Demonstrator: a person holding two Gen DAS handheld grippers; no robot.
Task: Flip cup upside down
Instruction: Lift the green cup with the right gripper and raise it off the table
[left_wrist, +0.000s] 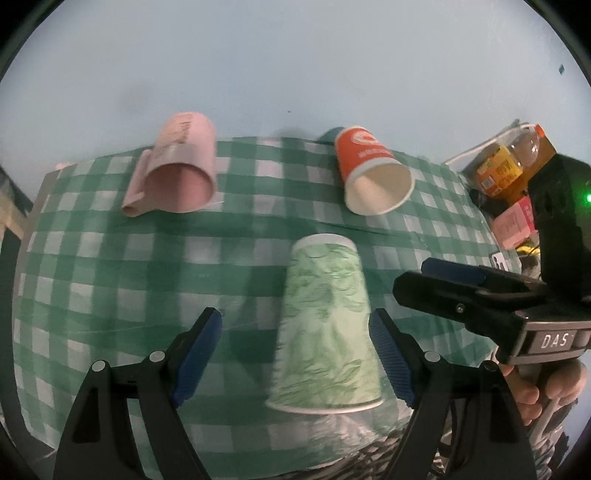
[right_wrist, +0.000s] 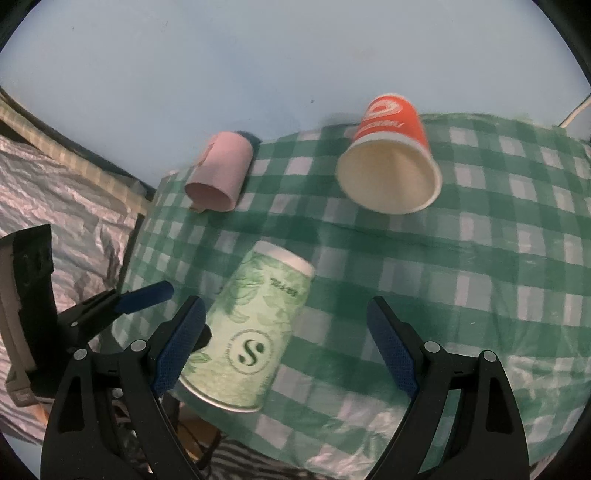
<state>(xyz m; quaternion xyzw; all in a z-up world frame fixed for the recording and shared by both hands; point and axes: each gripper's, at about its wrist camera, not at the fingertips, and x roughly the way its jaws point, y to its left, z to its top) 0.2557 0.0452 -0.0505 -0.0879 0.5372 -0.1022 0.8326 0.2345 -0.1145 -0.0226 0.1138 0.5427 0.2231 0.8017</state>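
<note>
The green cup (left_wrist: 327, 325) stands inverted near the worktop's (left_wrist: 110, 258) front edge, between the open left claw's (left_wrist: 295, 354) fingers; the right claw (right_wrist: 286, 347) gapes too.

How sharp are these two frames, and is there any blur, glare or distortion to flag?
Left wrist view: the green cup is smeared by motion blur and the checked cloth bulges from fisheye. Right wrist view: the orange cup has soft, blurred edges, lighting is dim and bluish, with no glare.
</note>
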